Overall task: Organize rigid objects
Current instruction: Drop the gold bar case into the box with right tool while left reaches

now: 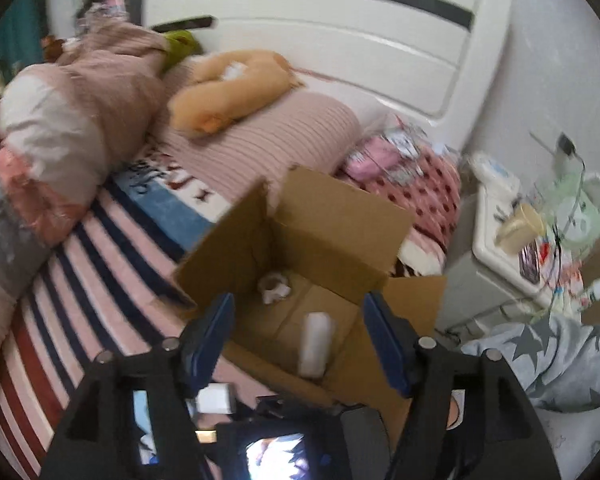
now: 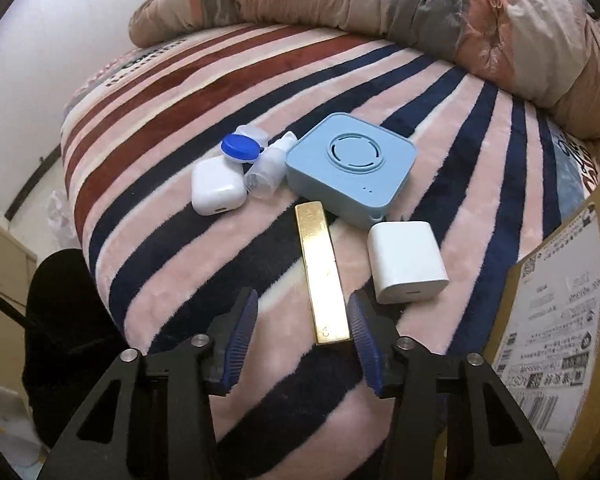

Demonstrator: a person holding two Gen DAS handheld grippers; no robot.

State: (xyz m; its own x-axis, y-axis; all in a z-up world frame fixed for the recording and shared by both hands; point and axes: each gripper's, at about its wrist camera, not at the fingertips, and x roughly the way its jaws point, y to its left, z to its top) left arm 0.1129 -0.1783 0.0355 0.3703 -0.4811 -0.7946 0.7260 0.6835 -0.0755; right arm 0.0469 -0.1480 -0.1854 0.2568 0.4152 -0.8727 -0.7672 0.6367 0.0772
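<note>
In the left wrist view an open cardboard box [image 1: 328,228] stands on the striped bed. Inside lie a white tube [image 1: 317,344] and a small crumpled white item [image 1: 274,286]. My left gripper [image 1: 298,340] is open and empty above the box's near edge. In the right wrist view my right gripper [image 2: 302,316] is open, low over the blanket, with the near end of a gold bar [image 2: 322,276] between its fingers, beside the right pad. Beyond lie a white charger block [image 2: 406,262], a light blue square speaker [image 2: 350,164], a white earbud case [image 2: 216,186], a clear small bottle [image 2: 270,166] and a blue-capped lens case [image 2: 242,146].
A rolled quilt [image 2: 380,0] lies along the far side of the bed. The box's labelled side [image 2: 560,320] stands at the right. Pillows, a plush toy [image 1: 228,88] and a white headboard [image 1: 340,32] sit behind the box. A cluttered nightstand [image 1: 512,240] stands to the right.
</note>
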